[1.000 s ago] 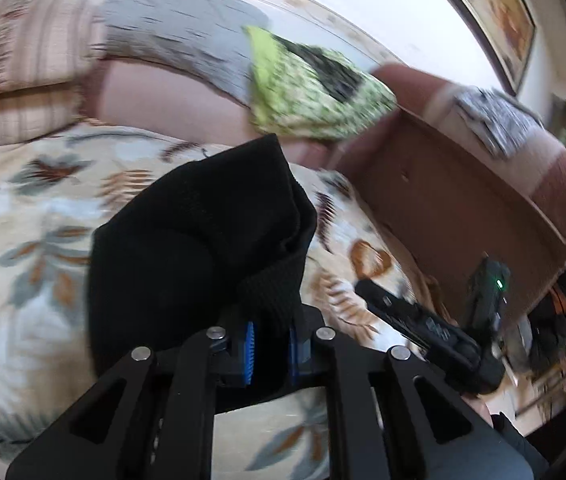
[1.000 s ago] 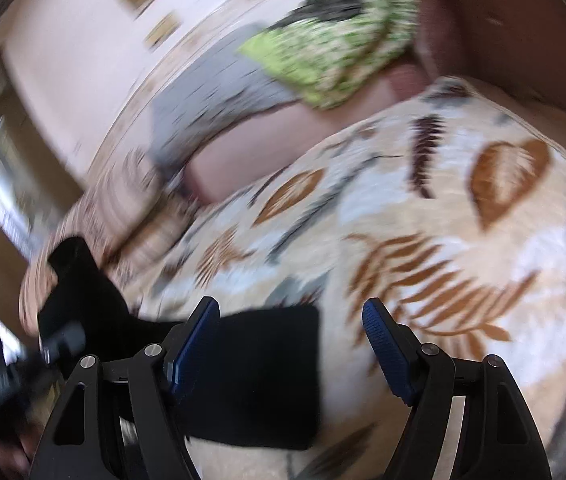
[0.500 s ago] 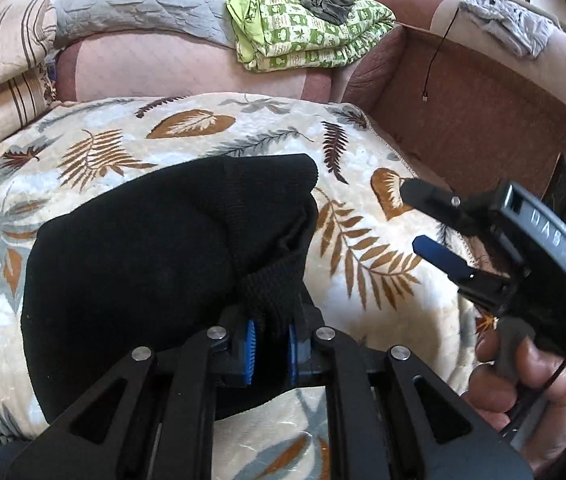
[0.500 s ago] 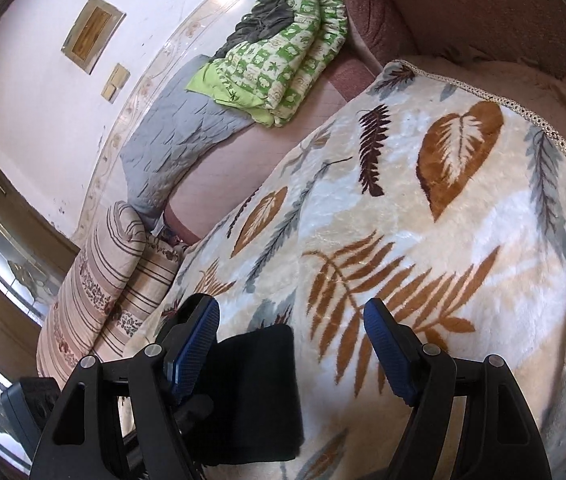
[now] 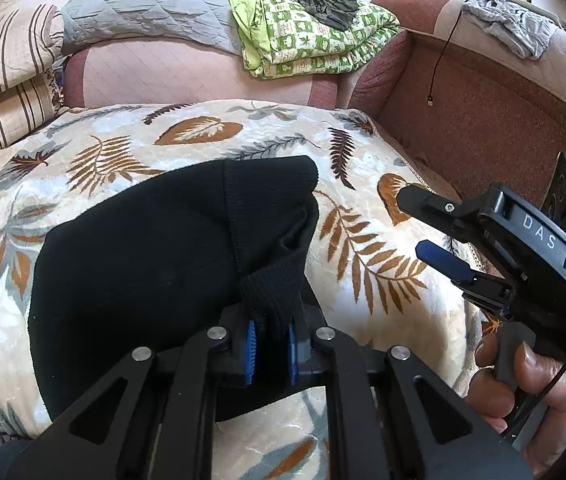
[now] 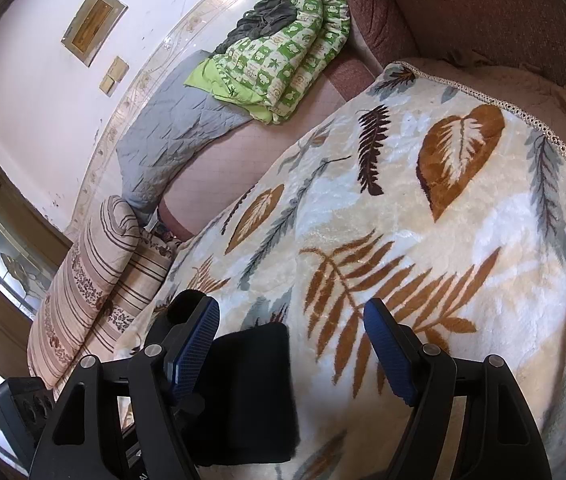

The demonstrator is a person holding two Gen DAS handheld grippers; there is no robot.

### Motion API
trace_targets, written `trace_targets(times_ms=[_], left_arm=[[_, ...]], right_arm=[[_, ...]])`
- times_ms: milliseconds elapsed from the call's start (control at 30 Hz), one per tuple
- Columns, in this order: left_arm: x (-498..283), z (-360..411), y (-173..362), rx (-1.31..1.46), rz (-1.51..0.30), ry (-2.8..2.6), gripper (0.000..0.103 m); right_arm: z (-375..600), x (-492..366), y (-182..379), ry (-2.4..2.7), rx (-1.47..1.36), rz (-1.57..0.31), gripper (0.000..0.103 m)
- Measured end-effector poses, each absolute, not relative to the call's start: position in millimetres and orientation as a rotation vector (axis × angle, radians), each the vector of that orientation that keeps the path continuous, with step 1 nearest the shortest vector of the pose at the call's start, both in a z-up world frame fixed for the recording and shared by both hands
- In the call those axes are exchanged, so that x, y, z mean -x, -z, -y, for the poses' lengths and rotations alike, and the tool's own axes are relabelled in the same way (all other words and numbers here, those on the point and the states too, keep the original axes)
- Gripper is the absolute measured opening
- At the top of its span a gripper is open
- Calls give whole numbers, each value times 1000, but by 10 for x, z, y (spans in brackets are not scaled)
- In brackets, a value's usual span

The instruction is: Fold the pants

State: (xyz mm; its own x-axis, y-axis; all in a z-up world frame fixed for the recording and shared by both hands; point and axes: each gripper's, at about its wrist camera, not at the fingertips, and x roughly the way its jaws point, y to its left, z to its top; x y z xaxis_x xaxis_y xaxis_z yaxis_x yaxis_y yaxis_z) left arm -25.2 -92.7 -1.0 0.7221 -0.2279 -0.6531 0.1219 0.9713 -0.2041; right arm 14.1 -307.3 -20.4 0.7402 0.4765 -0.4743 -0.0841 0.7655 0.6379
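Black pants (image 5: 143,264) lie folded in a thick bundle on the leaf-patterned blanket (image 5: 363,256). My left gripper (image 5: 270,344) is shut on a ribbed cuff of the pants at the bundle's near right corner. In the left wrist view my right gripper (image 5: 415,222) hovers open at the right, held by a hand (image 5: 515,384), apart from the cloth. In the right wrist view the right gripper (image 6: 291,344) stands open above the blanket, with a corner of the black pants (image 6: 251,392) below its left finger and nothing pressed between the pads.
A brown sofa back (image 5: 483,120) runs along the right with a dangling cable (image 5: 439,64) and grey cloth (image 5: 511,28). A green quilt (image 5: 311,40), grey quilt (image 5: 147,12) and striped pillows (image 5: 7,76) sit behind the blanket.
My left gripper came down with the pants, and the bundle now rests flat on the blanket. The right gripper swung in from the right and then held still, still open.
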Motion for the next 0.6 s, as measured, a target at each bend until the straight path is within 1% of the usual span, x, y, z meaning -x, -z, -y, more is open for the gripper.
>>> trace_targets(times_ms=[233, 300, 367, 400, 433, 500, 600], left_arm=[[242, 922, 15, 147, -739, 193, 9], [210, 937, 46, 151, -752, 217, 12], [170, 957, 113, 163, -762, 254, 29], [161, 956, 143, 185, -762, 283, 46], [159, 939, 161, 216, -760, 328, 55], [192, 902, 141, 269, -766, 401, 57], [375, 726, -36, 367, -759, 552, 57]], right_arm=[[3079, -137, 201, -329, -631, -673, 77], [3076, -138, 204, -330, -633, -674, 77], [3077, -138, 200, -331, -630, -674, 77], [3076, -137, 200, -331, -628, -675, 77], [3075, -133, 193, -330, -627, -674, 77], [3077, -129, 183, -328, -627, -670, 77], [3095, -107, 124, -319, -612, -631, 77]])
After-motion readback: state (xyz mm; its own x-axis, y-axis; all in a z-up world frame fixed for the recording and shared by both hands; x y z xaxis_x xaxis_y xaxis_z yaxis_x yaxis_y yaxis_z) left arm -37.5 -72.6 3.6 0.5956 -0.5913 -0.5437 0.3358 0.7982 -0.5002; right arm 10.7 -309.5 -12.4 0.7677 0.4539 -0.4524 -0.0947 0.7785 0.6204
